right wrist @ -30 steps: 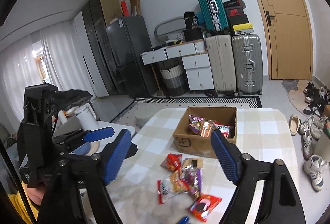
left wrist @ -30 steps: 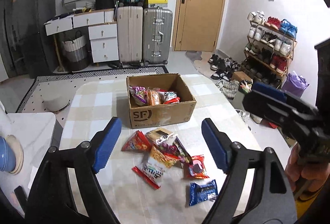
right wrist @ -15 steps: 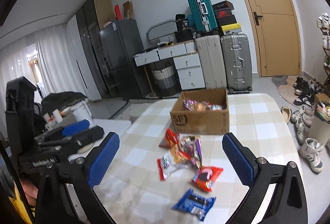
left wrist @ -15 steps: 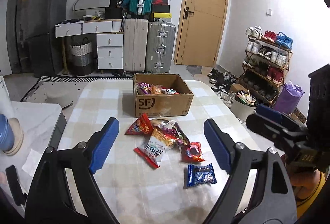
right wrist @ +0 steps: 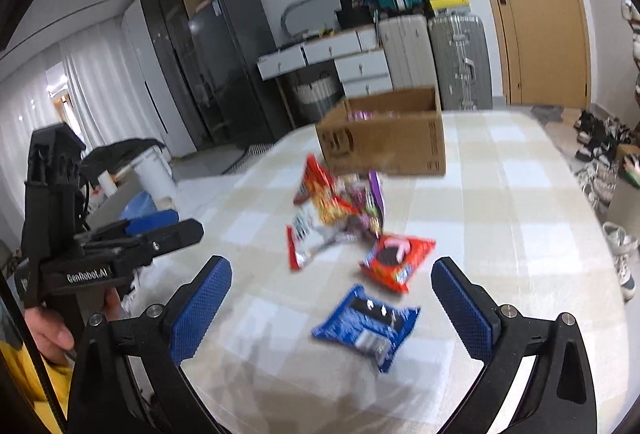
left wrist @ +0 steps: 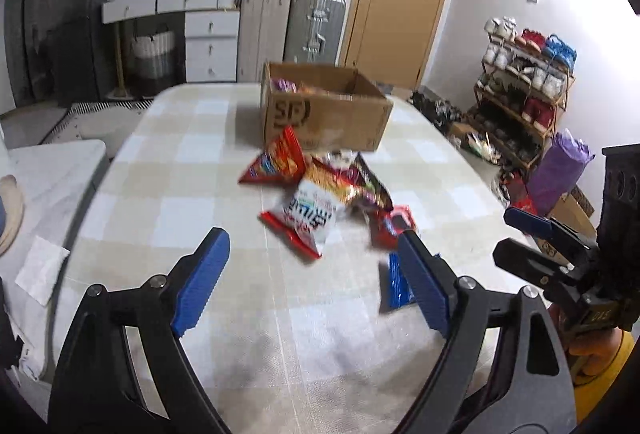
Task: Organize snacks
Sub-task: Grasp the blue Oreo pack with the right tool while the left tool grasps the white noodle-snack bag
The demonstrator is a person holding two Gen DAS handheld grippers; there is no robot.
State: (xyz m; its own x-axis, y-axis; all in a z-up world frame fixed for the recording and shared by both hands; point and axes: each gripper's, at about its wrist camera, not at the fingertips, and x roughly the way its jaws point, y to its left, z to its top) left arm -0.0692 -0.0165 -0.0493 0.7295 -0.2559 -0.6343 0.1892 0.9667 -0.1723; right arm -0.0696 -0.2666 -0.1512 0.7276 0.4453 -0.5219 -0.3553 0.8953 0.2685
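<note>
A brown cardboard box [left wrist: 326, 116] [right wrist: 386, 144] with several snack packets inside stands at the far middle of the checked table [left wrist: 188, 194]. A pile of snack packets [left wrist: 316, 190] [right wrist: 340, 218] lies in front of it. A red packet [right wrist: 398, 260] and a blue packet [right wrist: 366, 322] [left wrist: 396, 284] lie nearest me. My left gripper [left wrist: 314, 278] is open and empty above the near table. My right gripper [right wrist: 332, 298] is open and empty, hovering over the blue packet. Each gripper shows in the other's view, the right [left wrist: 532, 238] and the left [right wrist: 160, 230].
A white side table [left wrist: 44, 202] with a paper napkin stands to the left. Suitcases [left wrist: 292, 22], drawers and a door are behind the table. A shoe rack [left wrist: 524, 94] and shoes on the floor are to the right.
Both grippers have dropped lower and moved in toward the table; the snacks now appear closer and larger. Both stay open and empty.
</note>
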